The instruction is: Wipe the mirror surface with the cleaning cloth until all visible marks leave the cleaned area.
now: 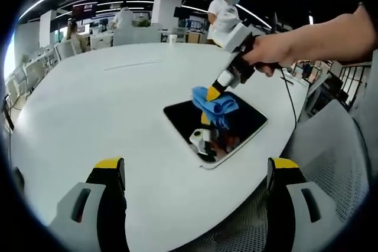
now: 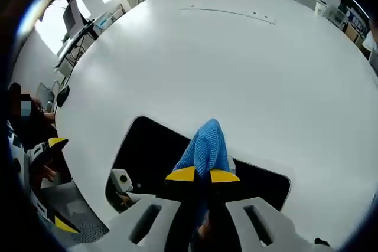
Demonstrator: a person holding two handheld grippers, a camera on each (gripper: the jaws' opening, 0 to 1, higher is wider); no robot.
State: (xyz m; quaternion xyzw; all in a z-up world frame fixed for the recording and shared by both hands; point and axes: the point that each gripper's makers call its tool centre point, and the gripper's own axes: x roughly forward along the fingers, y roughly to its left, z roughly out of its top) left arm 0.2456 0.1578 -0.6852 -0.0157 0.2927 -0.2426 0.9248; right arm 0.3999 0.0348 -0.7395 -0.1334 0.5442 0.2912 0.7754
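Since the whole job is rubbing marks off a mirror (image 1: pixel 215 123), it makes sense that it's lying flat near the edge of the big white tabletop (image 1: pixel 106 104), where both hands can reach it. It's a dark rounded rectangle reflecting the ceiling and some of the gear above it. I honestly can't pick out any marks on the glass from either view — too dark and small to tell.

The right tongs (image 2: pixel 202 175) are clenched on the blue cloth (image 2: pixel 205 146), yellow tips pinched tight together with the fabric bunched out in front of them. From the left gripper view you can see the right tongs coming in at a slant, with the cloth pressed down on the far part of the mirror — so that's the wiping hand (image 1: pixel 277 51), angled to push the wad flat against the glass.

The left tongs (image 1: pixel 195 172) are released, jaws spread wide with nothing between them, hanging back over the near tabletop edge. My guess is they're parked there to keep the mirror in sight.
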